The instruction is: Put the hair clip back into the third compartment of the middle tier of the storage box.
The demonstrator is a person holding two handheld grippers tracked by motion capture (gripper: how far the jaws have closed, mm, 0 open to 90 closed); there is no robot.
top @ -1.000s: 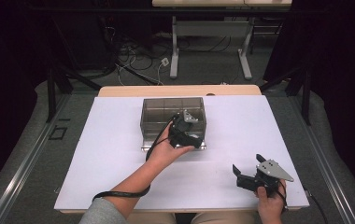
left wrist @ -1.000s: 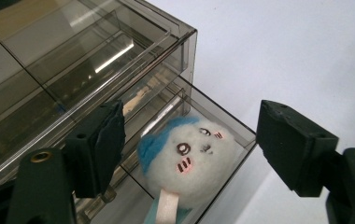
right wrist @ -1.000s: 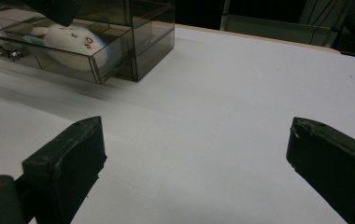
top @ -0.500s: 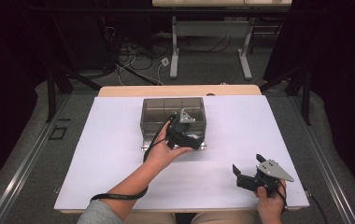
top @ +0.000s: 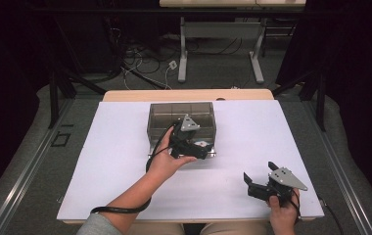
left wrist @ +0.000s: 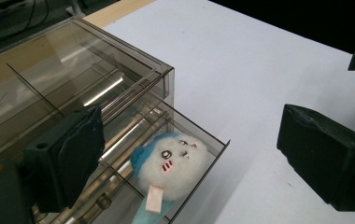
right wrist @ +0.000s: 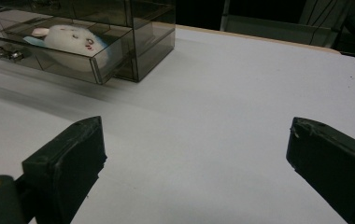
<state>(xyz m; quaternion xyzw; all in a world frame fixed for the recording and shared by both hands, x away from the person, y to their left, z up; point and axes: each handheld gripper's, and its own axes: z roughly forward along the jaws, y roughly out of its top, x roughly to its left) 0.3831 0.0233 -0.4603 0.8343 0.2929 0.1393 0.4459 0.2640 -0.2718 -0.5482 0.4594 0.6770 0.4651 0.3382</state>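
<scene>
The left gripper (top: 196,149) now sits at the front of the smoky clear drawer cabinet (top: 181,117), lower and nearer the person than it was a second ago, when it was up over the top of the cabinet. Its jaws stand wide apart and hold nothing; in the left gripper view they frame the pulled-out drawer (left wrist: 185,154) without touching it.

In that drawer lies a small plush toy (left wrist: 168,161), white and round with a blue hood, a little drawn face and a pinkish tag. The right gripper view shows the same plush toy (right wrist: 75,39) resting in the open drawer (right wrist: 59,51), which juts out from the cabinet over the white surface (top: 252,132).

The shift suggests the placing is done: the toy rests inside and the empty left gripper has dropped towards the drawer front, most likely to push it shut. Whether it is lined up on the small knobs (right wrist: 3,52) at the drawer's face cannot be told from these views.

The right gripper (top: 257,186) hovers near the surface's near right corner, well apart from the cabinet, in the same place as before. Its jaws are also spread wide and empty, so it seems to be waiting.
</scene>
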